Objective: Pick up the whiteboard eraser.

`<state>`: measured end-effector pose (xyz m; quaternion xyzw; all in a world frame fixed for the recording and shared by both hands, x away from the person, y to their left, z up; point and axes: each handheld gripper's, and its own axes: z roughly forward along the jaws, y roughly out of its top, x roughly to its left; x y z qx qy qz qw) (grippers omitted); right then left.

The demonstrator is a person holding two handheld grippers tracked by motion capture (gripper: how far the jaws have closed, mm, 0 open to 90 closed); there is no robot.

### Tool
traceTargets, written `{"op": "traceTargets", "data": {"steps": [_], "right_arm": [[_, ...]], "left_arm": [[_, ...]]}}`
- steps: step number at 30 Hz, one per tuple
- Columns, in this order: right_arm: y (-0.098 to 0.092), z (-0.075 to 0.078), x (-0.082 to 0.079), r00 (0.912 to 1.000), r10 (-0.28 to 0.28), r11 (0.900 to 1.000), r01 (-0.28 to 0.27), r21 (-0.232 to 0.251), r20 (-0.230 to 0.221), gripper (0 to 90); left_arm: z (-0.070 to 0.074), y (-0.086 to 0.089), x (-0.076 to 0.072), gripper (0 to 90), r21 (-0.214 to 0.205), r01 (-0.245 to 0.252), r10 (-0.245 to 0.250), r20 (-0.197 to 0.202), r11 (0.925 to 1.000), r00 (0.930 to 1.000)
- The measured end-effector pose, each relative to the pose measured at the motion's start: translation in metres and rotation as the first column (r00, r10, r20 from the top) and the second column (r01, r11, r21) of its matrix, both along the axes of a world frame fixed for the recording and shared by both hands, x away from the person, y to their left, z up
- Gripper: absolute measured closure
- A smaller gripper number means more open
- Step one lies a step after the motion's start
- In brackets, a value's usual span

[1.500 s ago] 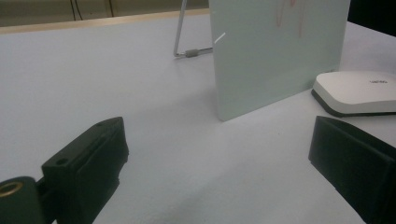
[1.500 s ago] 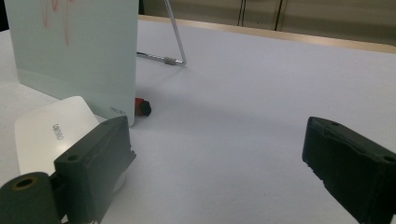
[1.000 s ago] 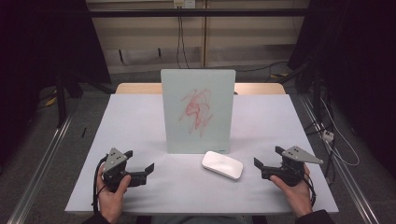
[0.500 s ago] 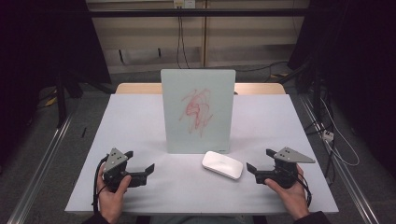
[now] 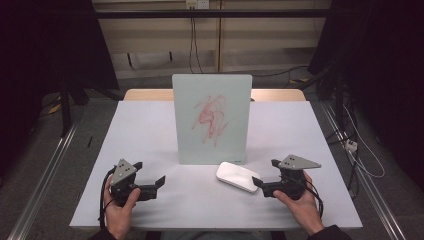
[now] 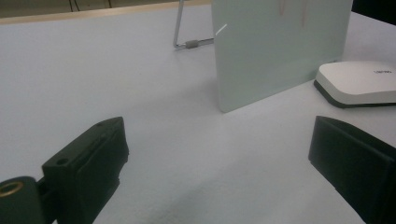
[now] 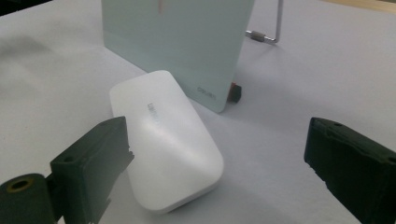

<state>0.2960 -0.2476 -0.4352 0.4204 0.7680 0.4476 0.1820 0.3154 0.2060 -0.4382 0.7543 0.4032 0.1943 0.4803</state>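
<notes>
**Right gripper at the eraser**

The white eraser [image 5: 238,176] is seen lying flat on the table [image 5: 150,125], just in front of the upright board [image 5: 211,119] with its red scribble [image 5: 212,117]. The right gripper [image 5: 257,183] is held just beside the eraser; its jaws have just been closing a little but are spread wide, the eraser partly between them and unpressed. The left gripper [image 5: 159,181] is held released, well apart.

Eraser [image 5: 238,176] before upright board [image 5: 212,120]
</notes>
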Motion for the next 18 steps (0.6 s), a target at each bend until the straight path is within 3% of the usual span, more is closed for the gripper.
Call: {"op": "traceTargets", "data": {"steps": [11,18], "right_arm": [[0.018,0.003,0.01,0.9981,0.057,0.9983,-0.057,-0.011,-0.022,7.6],[0.029,0.006,0.017,0.9947,0.101,0.9931,-0.102,-0.058,-0.02,8.6]], "left_arm": [[-0.001,0.0,0.0,4.5,-0.003,-0.001,0.001,-0.01,1.0,1.0],[-0.002,0.0,0.0,4.5,-0.001,0.002,-0.002,-0.011,1.0,0.9999]]}}
